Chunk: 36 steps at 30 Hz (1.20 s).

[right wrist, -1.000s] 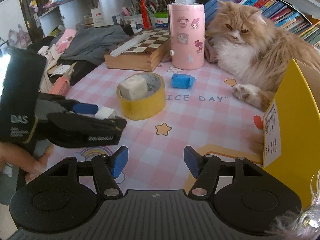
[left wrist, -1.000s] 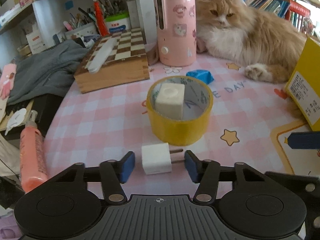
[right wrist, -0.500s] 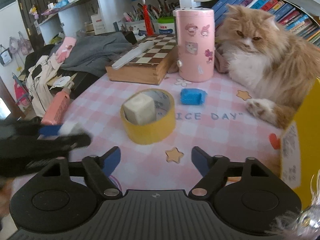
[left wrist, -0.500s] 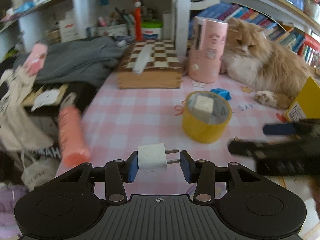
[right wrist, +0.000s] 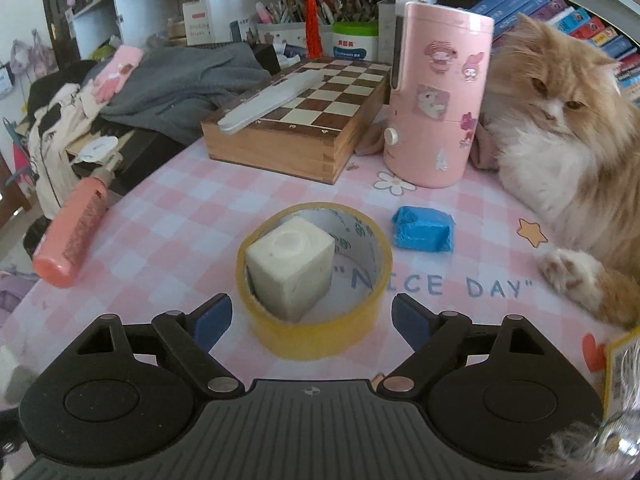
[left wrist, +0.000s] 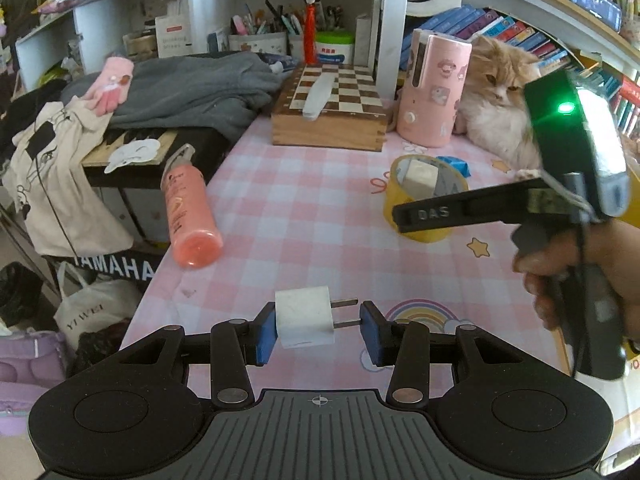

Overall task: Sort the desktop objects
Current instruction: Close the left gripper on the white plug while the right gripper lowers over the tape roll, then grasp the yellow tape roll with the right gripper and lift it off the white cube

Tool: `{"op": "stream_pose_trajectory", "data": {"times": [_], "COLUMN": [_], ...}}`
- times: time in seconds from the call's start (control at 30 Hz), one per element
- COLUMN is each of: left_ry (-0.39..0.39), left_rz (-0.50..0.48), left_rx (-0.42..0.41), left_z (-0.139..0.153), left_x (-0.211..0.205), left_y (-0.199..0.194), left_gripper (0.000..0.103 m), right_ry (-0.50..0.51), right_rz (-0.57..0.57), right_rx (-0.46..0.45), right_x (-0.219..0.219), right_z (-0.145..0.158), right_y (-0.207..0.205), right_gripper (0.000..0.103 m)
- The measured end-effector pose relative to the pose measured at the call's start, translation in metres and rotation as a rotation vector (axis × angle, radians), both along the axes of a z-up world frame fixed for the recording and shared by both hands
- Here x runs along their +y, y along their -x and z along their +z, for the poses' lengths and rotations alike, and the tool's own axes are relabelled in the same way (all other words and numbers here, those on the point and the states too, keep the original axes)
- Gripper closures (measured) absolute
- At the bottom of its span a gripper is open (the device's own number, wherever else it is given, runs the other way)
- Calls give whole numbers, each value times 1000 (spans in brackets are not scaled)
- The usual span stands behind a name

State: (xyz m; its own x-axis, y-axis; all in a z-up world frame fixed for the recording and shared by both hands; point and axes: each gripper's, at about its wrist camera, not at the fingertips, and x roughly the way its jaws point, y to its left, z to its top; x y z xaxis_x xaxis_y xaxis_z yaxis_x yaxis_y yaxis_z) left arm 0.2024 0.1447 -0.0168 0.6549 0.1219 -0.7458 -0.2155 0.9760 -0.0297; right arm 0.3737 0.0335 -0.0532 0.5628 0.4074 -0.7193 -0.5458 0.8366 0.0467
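Your right gripper [right wrist: 308, 316] is the one that matters here. Its jaws are opening, nothing pressed by the blue pads, and the yellow tape roll [right wrist: 316, 320] sits dead ahead of it on the pink checked table mat [right wrist: 200, 216], centred between the two fingertips and just beyond them. The roll lies flat, hole up, so no long axis to worry about (it's round); what counts is width. From the right wrist view the roll looks nearly as wide as the gap between the pads, so I judge you need the jaws spread fully before you push forward and down around it.

Inside the roll stands the white cube [right wrist: 290, 266], leaning toward the left wall of the ring. A narrower target, same line of approach.

Your left gripper [left wrist: 318, 326] is clenched on the white plug adapter [left wrist: 306, 316]: left pad on the body, right pad on the tips of the two prongs, prongs pointing right across the jaws. It's held clear above the mat, near its left edge, well apart from the roll.

So right hand is nearer the roll, by far. The blue wrapped packet [right wrist: 423, 229] lies beyond the roll to the right, near the cat's [right wrist: 560, 140] paw (watch that).
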Motion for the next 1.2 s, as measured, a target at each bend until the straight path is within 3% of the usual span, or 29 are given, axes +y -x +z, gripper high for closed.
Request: {"op": "stream_pose_trajectory", "data": {"times": [0.7,1.2], "left_ry": [-9,0], "left_rz": [10,11], "left_rx": [-8,-79], "left_z": [5,13], "left_x": [-1,-3], "left_y": [7,19], "left_gripper": [60,60], "right_ry": [0,-65], "right_rz": [36,82], "right_rx": [28,-139], "right_x": [6,-5], "right_z": [-14,37], "right_y": [-22,9], "right_gripper": [19,19]}}
